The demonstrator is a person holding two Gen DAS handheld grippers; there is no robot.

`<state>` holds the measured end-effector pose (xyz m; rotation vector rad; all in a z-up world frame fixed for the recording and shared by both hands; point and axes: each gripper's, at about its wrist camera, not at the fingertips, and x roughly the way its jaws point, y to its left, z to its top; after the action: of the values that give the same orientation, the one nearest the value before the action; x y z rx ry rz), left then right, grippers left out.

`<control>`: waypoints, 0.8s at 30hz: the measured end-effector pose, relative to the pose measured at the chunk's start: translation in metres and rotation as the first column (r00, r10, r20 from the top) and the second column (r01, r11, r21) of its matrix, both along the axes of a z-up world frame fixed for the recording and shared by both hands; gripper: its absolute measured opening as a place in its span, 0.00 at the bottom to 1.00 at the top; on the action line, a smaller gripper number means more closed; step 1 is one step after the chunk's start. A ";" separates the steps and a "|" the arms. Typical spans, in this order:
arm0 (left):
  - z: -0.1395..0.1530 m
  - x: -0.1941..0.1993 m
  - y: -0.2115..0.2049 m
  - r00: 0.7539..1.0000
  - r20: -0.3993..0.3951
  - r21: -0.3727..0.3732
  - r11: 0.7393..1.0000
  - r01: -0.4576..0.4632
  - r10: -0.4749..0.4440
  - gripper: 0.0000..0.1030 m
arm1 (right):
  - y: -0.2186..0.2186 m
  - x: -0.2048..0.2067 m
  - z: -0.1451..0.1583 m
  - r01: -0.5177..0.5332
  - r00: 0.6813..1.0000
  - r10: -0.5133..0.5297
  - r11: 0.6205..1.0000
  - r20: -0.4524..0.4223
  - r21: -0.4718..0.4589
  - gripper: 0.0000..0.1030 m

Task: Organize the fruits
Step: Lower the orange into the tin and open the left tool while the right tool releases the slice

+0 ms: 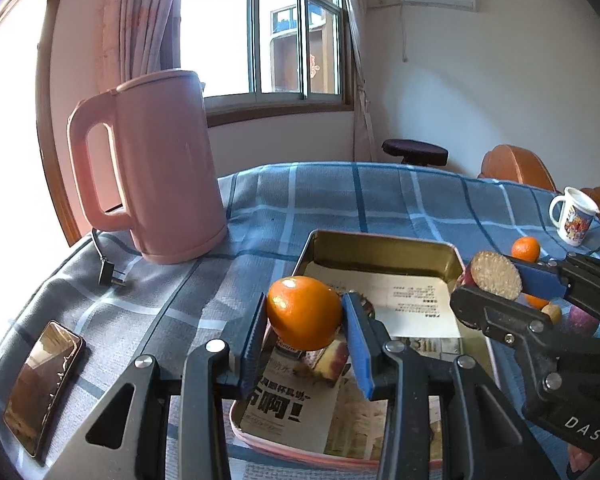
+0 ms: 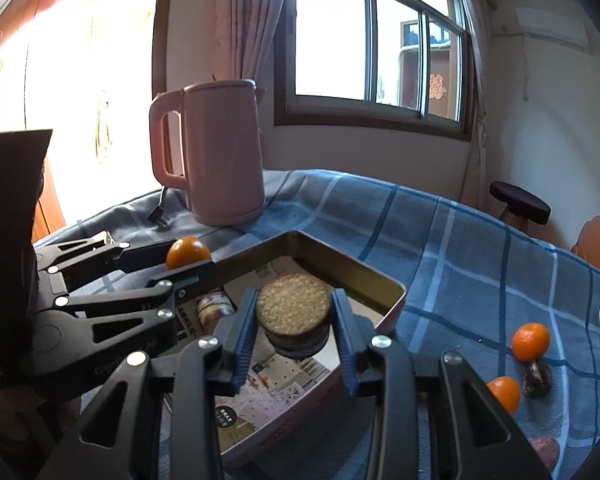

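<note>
Fruits: tangerine (image 1: 304, 312) clamped in left gripper (image 1: 306, 320) above tray (image 1: 380, 246) | cut purple fruit (image 2: 293, 310) clamped in right gripper (image 2: 294, 320) over tray | risk: round tangerine may roll against the tray wall or bump the piece already inside.

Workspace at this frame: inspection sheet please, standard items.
Surface: table under blue checked cloth.
Job's things: paper-lined tin tray; loose oranges on the cloth; a cut piece already in the tray.
Clutter: pink kettle, phone, mug.
Grippers: left gripper shut on orange; right gripper shut on cut round piece; both over tray.
Cables: kettle cord and plug on cloth.
Surroundings: window, curtains, stool.
</note>
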<state>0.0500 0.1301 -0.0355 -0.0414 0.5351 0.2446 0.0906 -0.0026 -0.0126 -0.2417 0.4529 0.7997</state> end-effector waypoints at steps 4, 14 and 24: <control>-0.005 0.003 0.004 1.000 -0.020 -0.001 1.000 -0.008 0.008 0.39 | 0.005 0.001 -0.004 -0.007 1.000 0.007 1.000 -0.010 -0.017 0.38; -0.009 0.007 0.005 0.999 -0.042 -0.004 1.000 0.004 -0.004 0.39 | 0.017 0.004 -0.018 -0.018 0.999 0.016 0.998 -0.037 -0.061 0.38; -0.012 0.012 0.005 0.997 -0.071 -0.006 1.000 0.017 -0.017 0.40 | 0.025 0.008 -0.025 -0.026 0.998 0.019 0.995 -0.066 -0.099 0.38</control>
<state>0.0618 0.1353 -0.0471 -0.0338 0.6071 0.2284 0.0981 0.0225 -0.0377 -0.3148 0.5525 0.8097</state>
